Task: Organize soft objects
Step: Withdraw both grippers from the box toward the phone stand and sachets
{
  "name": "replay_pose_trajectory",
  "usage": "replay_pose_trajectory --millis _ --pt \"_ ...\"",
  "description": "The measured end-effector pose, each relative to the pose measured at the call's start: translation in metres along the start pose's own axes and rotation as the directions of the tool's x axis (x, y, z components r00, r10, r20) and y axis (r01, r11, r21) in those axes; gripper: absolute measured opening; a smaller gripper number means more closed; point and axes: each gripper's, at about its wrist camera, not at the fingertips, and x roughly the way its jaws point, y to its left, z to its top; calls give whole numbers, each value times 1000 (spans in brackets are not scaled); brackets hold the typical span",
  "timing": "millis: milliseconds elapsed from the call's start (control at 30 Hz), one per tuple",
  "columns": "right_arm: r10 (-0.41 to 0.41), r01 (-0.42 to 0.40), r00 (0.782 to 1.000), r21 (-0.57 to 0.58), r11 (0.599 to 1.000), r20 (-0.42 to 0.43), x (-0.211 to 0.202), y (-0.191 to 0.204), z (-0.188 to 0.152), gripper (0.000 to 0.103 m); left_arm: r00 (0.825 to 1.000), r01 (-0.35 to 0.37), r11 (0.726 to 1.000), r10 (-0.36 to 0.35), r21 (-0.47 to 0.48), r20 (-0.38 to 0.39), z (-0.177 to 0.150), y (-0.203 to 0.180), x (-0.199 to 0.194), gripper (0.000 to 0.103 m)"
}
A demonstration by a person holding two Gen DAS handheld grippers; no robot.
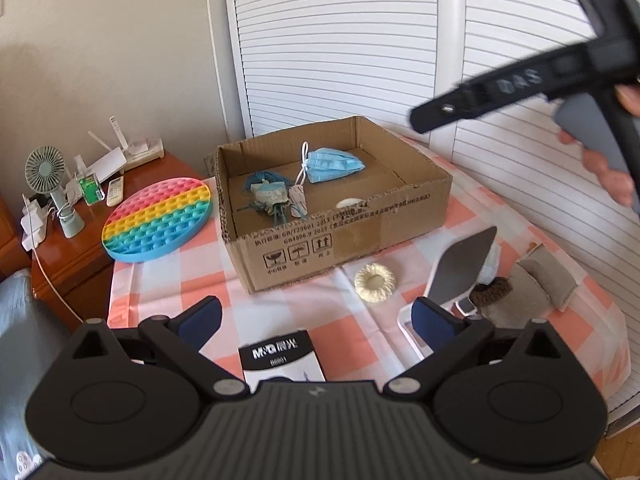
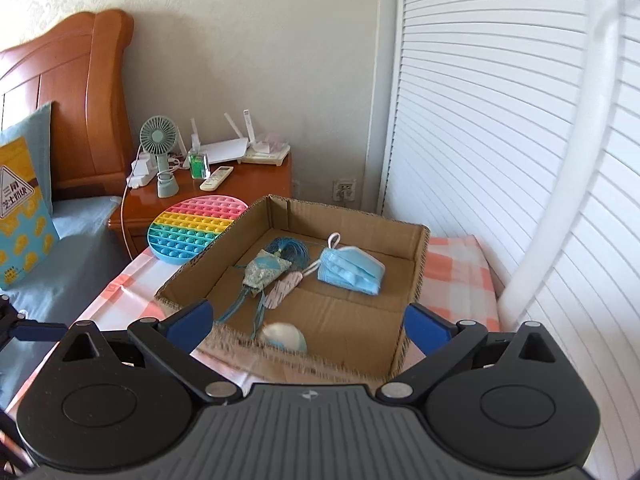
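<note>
White louvred doors [image 2: 500, 120] are seen behind a table covered by a pink-and-white checked cloth [image 1: 180, 280]. One open cardboard box [image 1: 340, 240] is set at the middle of the cloth, with bare cloth left in front of it and to its right. Four soft things are counted inside: one folded blue face mask [image 2: 352, 272] towards the far right, one patterned fabric sachet with blue cord [image 2: 266, 270] beside it, a small pale fabric tag [image 2: 284, 290] touching the sachet, and a rounded white-and-blue item [image 2: 284, 338] at the near wall. One round rainbow bubble mat [image 1: 160, 218] overhangs the table's left edge. In front of the box, one cream knitted ring [image 1: 375, 282] lies alone; a brown scrunchie [image 1: 492, 292] and grey cloth [image 1: 536, 280] are bunched near the right edge. The left gripper [image 1: 316, 320] is held spread wide above the near cloth, empty. The right gripper [image 2: 306, 322] is likewise spread, empty, over the box's near wall.
</note>
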Motion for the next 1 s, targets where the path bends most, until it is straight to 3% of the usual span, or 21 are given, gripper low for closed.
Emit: replay_pose_trajectory --millis 333,667,800,1000 --pt "-81 79 997 78 994 16 -48 -6 -78 103 1000 25 999 -26 -41 -2 -15 -11 -6 101" --pt "-193 209 976 174 962 -104 -52 -14 -174 103 998 62 998 -63 -11 -14 -23 -25 -5 102" --pt "-210 234 967 189 954 -142 -55 -14 -191 103 996 84 996 -84 30 -20 -26 -31 0 102" --pt "-194 216 973 186 959 -129 -62 -5 -194 103 992 113 987 -107 116 -62 -27 -32 16 102"
